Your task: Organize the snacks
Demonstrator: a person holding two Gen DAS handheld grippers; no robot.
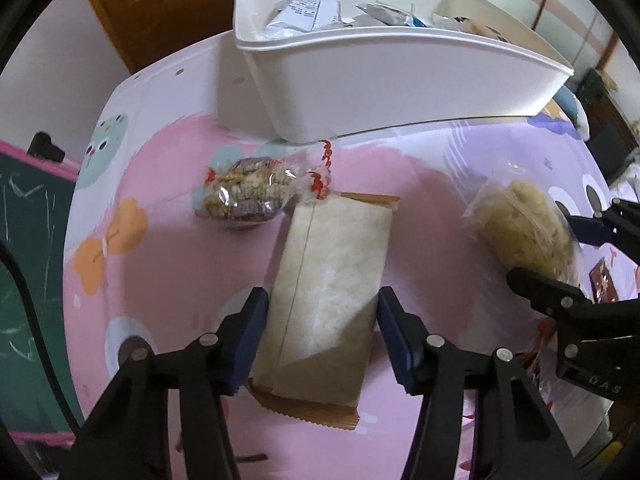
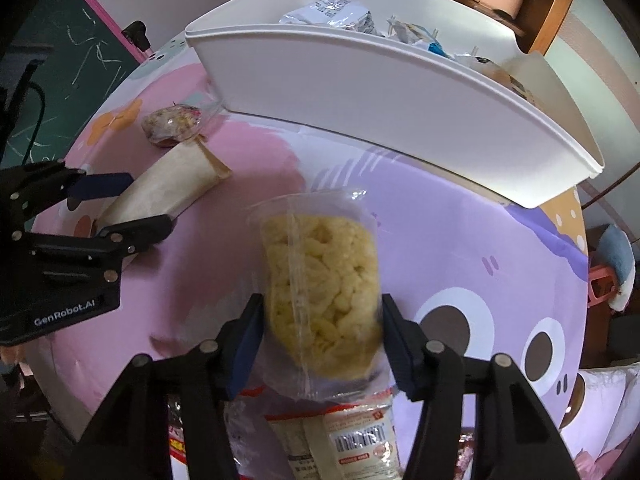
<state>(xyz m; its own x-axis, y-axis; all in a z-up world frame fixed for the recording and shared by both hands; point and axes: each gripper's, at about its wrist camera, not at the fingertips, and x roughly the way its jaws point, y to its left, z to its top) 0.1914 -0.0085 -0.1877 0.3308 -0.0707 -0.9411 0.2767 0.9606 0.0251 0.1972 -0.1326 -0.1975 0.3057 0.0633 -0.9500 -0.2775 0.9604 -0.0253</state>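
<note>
A round bench (image 1: 168, 264) under a pink and lilac cartoon cloth is filling both views, with a wooden door and a green chalkboard behind it.

Nearest in the left wrist view, the left gripper (image 1: 322, 336) is straddling a flat beige packet (image 1: 332, 280), its fingers (image 1: 250, 332) pressing on the two long edges near the packet's lower half. No slack is showing at either pad, so it looks grasped. That packet is looking light and thin, a crinkly film that could slide; the long edges where it is being held seem the sensible place.

In the right wrist view, the right gripper (image 2: 322, 336) is pinching a clear bag of pale yellow puffs (image 2: 324, 296) across its middle, fingers (image 2: 246, 340) partly closed and touching the film on both sides. The contents are looking airy and crushable, so a gentle squeeze is the call. Beneath it more wrapped snacks (image 2: 356, 436) are lying at the bench edge.

Further out, a clear-wrapped grain cake (image 1: 246, 196) with red trim is resting just beyond the beige packet, touching its far corner.

Farthest, the white bin (image 1: 400, 84) is sitting on the bench, already holding several packets (image 1: 300, 12), and is presumably where both held snacks are headed.
</note>
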